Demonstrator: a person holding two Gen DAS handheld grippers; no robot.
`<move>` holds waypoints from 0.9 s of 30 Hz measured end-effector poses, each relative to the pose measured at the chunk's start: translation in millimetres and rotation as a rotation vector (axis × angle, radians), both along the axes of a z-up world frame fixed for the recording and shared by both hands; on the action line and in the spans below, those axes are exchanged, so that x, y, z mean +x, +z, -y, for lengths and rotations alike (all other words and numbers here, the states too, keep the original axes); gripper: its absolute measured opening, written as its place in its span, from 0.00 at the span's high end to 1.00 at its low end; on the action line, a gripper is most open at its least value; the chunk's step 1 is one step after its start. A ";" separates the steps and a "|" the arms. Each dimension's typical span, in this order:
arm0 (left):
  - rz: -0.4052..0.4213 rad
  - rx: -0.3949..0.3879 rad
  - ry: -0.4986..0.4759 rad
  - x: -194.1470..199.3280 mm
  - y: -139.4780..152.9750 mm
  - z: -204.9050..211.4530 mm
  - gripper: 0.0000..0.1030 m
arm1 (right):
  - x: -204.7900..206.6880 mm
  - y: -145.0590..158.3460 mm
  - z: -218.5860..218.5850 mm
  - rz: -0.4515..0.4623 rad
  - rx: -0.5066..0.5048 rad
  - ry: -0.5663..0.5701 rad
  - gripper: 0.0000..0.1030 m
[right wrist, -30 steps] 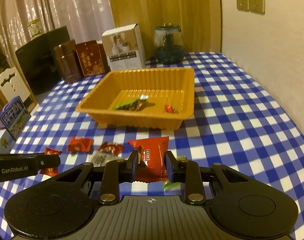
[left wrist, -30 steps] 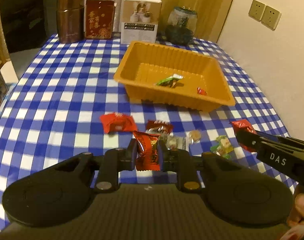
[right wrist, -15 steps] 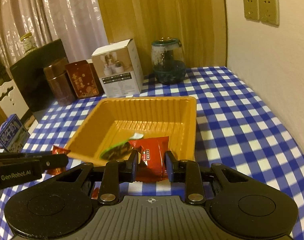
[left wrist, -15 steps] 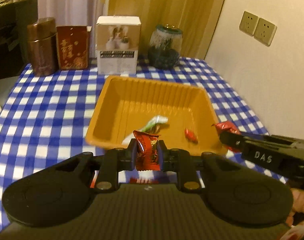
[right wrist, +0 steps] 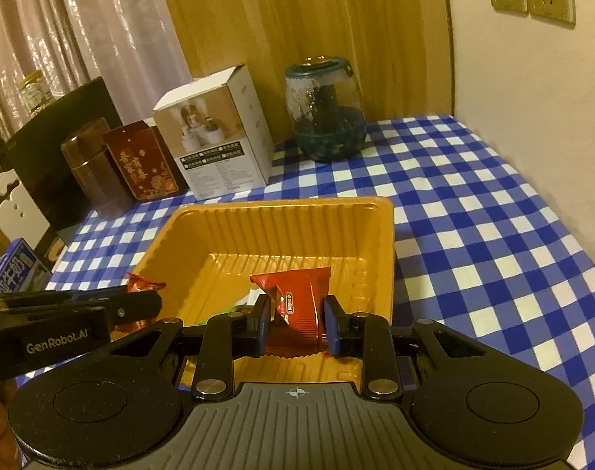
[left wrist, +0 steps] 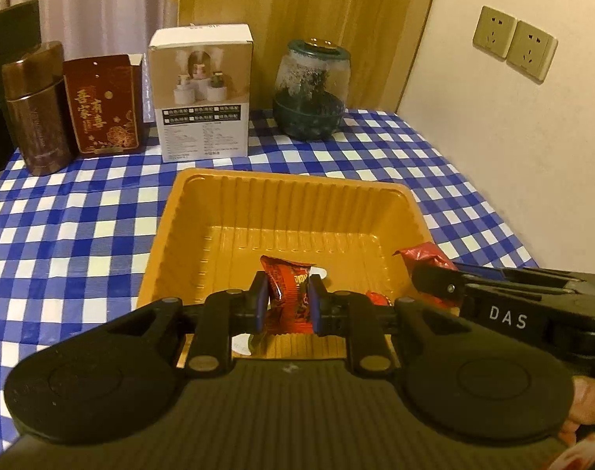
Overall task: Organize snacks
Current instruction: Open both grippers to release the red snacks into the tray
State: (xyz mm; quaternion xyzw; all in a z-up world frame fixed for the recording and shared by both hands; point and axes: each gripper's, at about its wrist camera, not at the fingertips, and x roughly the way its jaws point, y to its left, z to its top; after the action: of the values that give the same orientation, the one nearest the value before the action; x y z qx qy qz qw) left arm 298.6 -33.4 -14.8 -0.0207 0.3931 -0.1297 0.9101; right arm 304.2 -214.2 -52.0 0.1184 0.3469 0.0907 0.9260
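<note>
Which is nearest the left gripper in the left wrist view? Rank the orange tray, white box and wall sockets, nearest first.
1. Orange tray, directly beneath the left gripper.
2. White box, behind the tray, slightly left.
3. Wall sockets, on the wall at far right.

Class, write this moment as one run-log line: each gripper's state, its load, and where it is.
left gripper: shut on red snack packet | right gripper: shut on red wrapper | both over orange tray
</note>
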 end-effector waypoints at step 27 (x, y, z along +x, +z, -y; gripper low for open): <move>-0.013 0.006 0.052 -4.7 -5.8 -23.5 0.66 | 8.4 -2.9 -0.4 -0.018 0.042 -0.017 0.72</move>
State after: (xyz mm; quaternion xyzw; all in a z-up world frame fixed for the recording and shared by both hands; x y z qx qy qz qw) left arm 294.0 -9.8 -20.6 -0.0292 0.3988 -0.1047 0.9106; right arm 312.6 -213.8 -54.9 0.1415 0.3522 0.0891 0.9209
